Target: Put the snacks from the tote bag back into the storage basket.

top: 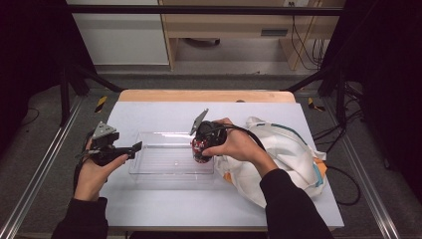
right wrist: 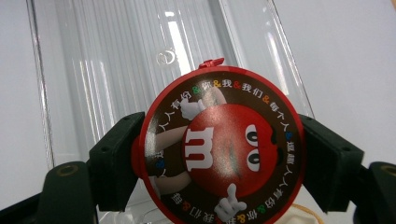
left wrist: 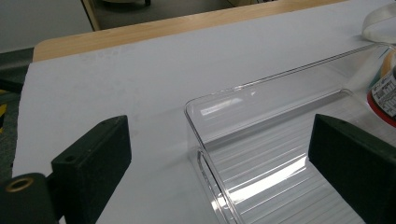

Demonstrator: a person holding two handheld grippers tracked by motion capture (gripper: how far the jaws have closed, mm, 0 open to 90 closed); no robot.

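White tabletop (top: 164, 112) lies bare around the clear plastic bin (top: 169, 167). Right gripper (top: 201, 149) pinches a red M&M's candy tub (right wrist: 219, 149) over the bin's right end. Left gripper (top: 134, 148), jaws spread, straddles its left rim; a white bag (top: 288, 149) crowds the right edge.

white cloth bag (top: 288, 149), white table (top: 164, 114)

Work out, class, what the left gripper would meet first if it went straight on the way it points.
Probably the near end wall of the clear plastic bin: the left gripper has open, empty jaws straddling that corner, with the candy tub further along. Depth is uncertain.
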